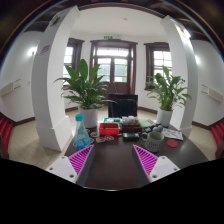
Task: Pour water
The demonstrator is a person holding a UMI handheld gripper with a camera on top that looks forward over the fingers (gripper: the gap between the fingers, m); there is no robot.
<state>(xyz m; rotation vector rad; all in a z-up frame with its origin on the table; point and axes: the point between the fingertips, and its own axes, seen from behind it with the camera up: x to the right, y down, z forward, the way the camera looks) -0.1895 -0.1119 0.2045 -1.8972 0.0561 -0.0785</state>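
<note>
White walls and a dark-framed double door [112, 68] close off the room beyond your table, with a tall leafy plant [84, 85] in a white pot left of the door and another plant [166, 92] to the right. Your gripper [113, 160] hangs above the near edge of the dark table [112, 168], its two fingers spread wide apart with nothing between them, the magenta pads [80, 159] facing inward. You have a clear water bottle [81, 131] with a blue cap standing on the table just beyond your left finger, untouched. Farther back sits a clutter of small things, among them a red box [110, 128] and a black monitor [123, 105]; the rest are too small to tell apart.
</note>
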